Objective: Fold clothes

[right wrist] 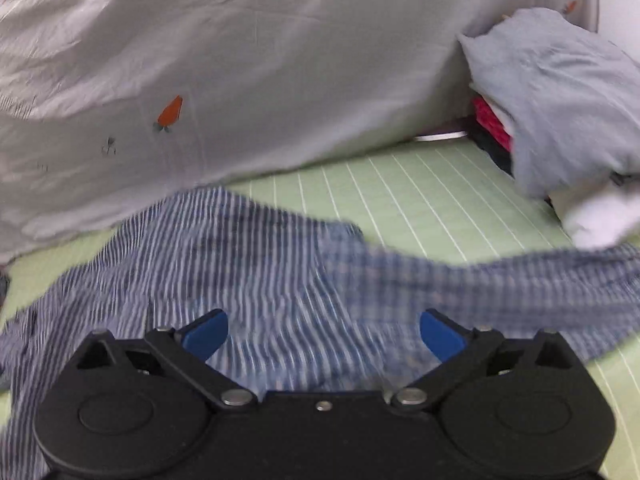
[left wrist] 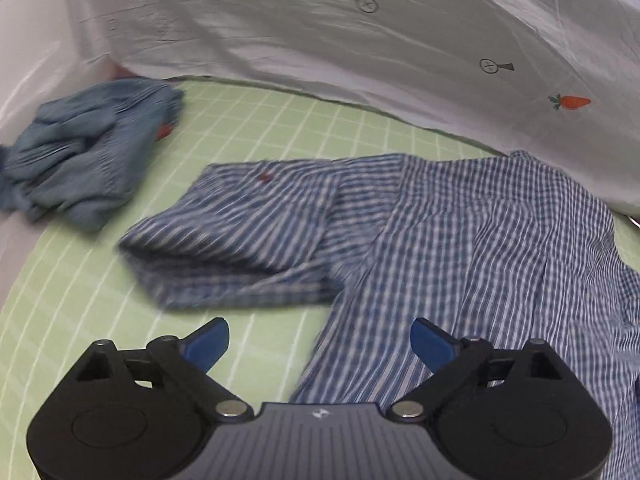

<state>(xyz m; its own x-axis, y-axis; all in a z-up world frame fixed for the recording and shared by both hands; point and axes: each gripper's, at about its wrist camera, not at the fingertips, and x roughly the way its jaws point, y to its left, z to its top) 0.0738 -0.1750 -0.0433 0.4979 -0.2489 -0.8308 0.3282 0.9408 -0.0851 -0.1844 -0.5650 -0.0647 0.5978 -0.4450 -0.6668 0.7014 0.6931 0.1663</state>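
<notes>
Above the green worktop (left wrist: 248, 128) with its white grid lines, the left gripper (left wrist: 320, 344) hangs with its blue-padded jaws spread wide and nothing between them, its left finger over bare mat and its right finger over the hem of the blue-and-white checked shirt (left wrist: 460, 240). That shirt lies spread and rumpled across the middle of the worktop, one short sleeve (left wrist: 240, 236) folded outward toward the left. Over the same shirt (right wrist: 256, 264) the right gripper (right wrist: 324, 332) also stands wide apart and empty, the cloth lying below it. Toward the far left corner sits a crumpled blue denim-like garment (left wrist: 92, 152). Along the far edge hangs a white sheet printed with small carrots (left wrist: 360, 48). At the far right corner a pale grey-blue cloth (right wrist: 560, 92) drapes over a pile of other clothes.
</notes>
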